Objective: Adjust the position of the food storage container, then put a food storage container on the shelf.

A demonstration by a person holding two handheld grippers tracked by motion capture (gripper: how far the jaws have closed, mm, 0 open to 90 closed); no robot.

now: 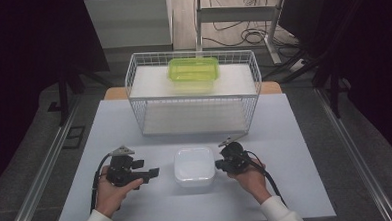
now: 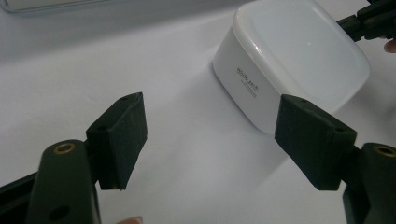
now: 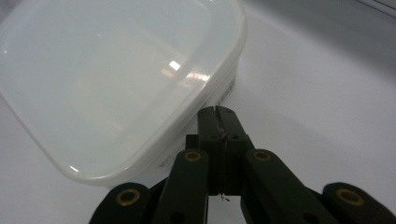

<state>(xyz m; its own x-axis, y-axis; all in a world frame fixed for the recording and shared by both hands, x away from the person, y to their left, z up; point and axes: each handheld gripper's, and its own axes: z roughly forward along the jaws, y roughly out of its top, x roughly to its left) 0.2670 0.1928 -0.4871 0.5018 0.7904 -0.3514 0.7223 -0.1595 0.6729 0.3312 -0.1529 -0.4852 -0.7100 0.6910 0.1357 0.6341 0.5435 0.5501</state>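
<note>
White lidded container [image 1: 194, 165], near edge of desk [image 1: 109, 119] before wire rack [image 1: 193, 93] bearing green box [image 1: 193, 71]: flanked by left gripper [image 1: 154, 172], jaws spread as if to clasp, and right gripper [image 1: 218, 164], jaws pressed together at its side, apparently steadying.

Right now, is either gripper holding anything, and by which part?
Nothing is held. Left gripper is open beside the white lidded plastic box; right gripper is shut, empty, at its side.
</note>
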